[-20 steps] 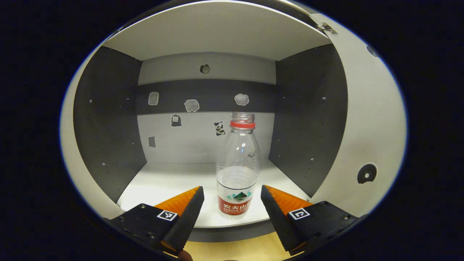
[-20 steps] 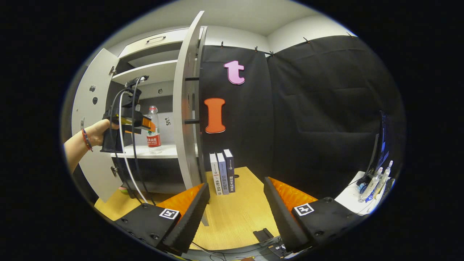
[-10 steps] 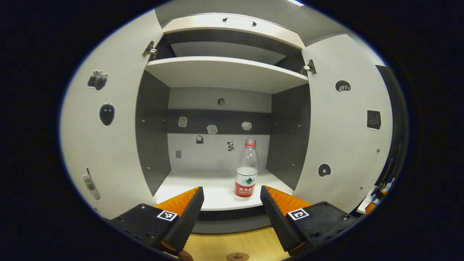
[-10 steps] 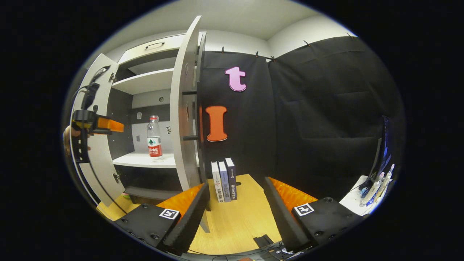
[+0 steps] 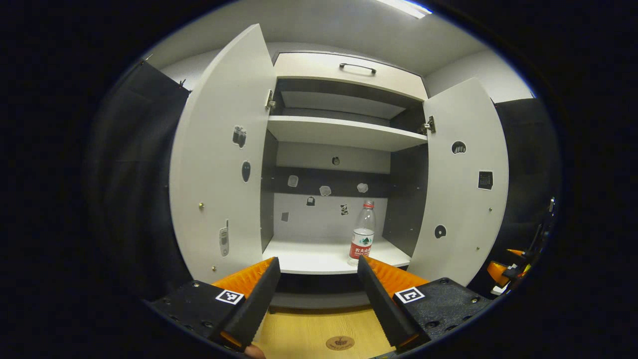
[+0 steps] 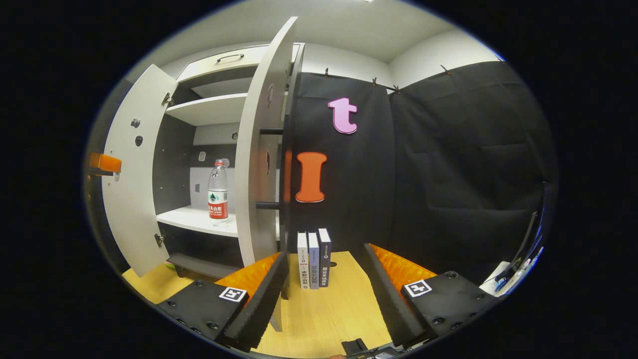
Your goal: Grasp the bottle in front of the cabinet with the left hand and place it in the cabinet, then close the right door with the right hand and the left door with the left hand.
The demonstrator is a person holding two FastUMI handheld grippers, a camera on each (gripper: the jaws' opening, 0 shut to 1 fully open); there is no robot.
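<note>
My left tongs (image 5: 316, 294) stand wide and empty, well back from the cabinet (image 5: 344, 132). My right tongs (image 6: 324, 294) are likewise wide, holding nothing. The water bottle (image 5: 362, 234) stands on the lower shelf (image 5: 309, 257), right of centre and toward the front edge. Placement I judge complete. Both closings remain: the right door (image 5: 461, 184) and the left door (image 5: 222, 164) are fully open. The bottle is upright, long axis vertical, neck pointing up, label toward me.
</note>
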